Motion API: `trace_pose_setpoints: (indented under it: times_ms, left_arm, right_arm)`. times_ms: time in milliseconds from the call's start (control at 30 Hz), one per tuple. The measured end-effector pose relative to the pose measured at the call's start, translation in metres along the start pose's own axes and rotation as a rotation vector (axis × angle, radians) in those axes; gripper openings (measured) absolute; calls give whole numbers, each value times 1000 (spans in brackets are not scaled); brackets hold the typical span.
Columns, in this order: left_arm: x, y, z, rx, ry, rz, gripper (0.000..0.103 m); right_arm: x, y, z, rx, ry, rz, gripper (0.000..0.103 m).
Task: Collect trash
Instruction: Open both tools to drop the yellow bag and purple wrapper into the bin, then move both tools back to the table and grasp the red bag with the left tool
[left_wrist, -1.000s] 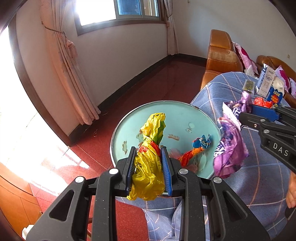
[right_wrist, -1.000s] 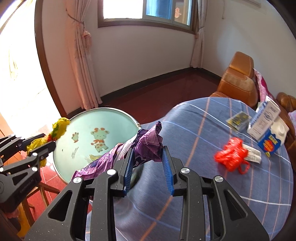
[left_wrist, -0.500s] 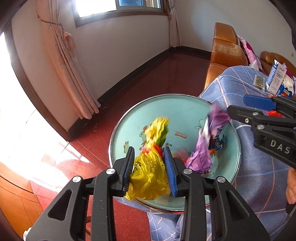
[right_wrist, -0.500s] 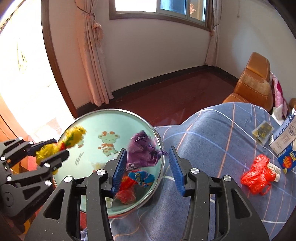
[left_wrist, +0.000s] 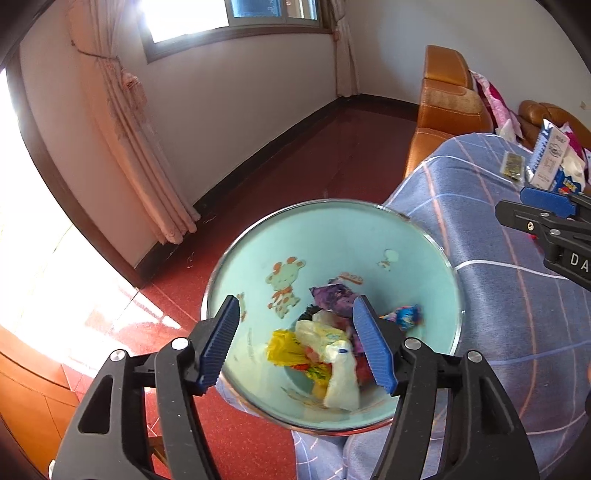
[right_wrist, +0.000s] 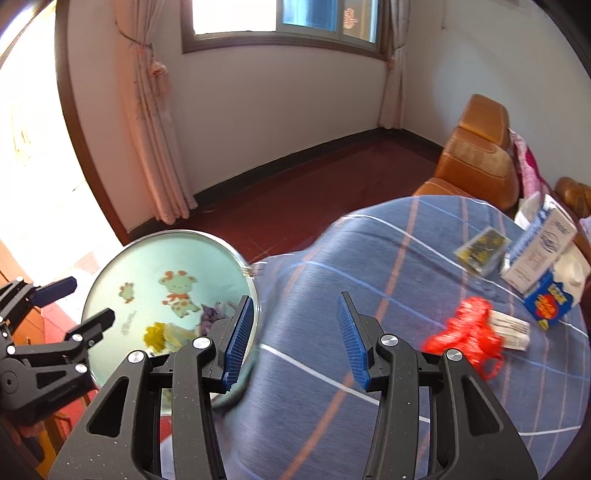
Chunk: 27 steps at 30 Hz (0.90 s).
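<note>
The left tool (left_wrist: 297, 341) hangs over the pale green basin (left_wrist: 373, 229), its jaws spreading apart with nothing pinched between them. Down in the bottom of the basin lies the collected trash: a yellow wrapper (left_wrist: 286, 349), a white crumpled bag (left_wrist: 332, 354), a purple wrapper (left_wrist: 334, 297) and a small blue and orange scrap (left_wrist: 406, 315), all heaped together beneath the blue pads (left_wrist: 371, 347). None of it touches the tool.

The right tool (right_wrist: 293, 336) is loose as well, its jaws parted and empty, standing above the edge of the worktop (right_wrist: 369, 258) with its blue checked cloth, just beside the basin's rim. From its side the basin shows a cartoon giraffe and the yellow and purple wrappers inside.

Still out on the cloth, well apart from the basin, lie a crumpled red plastic bag (right_wrist: 467, 338) touching a white paper packet (right_wrist: 511, 328), a small dark sachet (right_wrist: 480, 249), a white carton (right_wrist: 539, 249) and a blue box (right_wrist: 548, 301). Orange leather chairs (right_wrist: 476, 166) stand beyond the worktop.
</note>
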<state>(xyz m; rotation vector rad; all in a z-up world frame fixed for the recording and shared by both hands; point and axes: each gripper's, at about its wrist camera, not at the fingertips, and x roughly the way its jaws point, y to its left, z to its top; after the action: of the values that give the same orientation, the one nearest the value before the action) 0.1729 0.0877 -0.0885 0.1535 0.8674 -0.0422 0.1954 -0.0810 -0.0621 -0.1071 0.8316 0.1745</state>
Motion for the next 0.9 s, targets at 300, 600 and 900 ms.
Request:
trace_pose_setpoints:
  times_ms: [300, 600, 900]
  left_arm:
    - [-9, -81, 24, 166, -31, -115, 64]
    - [0, -181, 44, 331, -31, -265, 64]
    - [17, -256, 70, 411, -34, -333, 71]
  right_arm:
    - [-27, -92, -30, 3, 42, -106, 47]
    - [-31, -209, -70, 23, 143, -135, 47]
    - [-6, -260, -70, -35, 197, -28, 47]
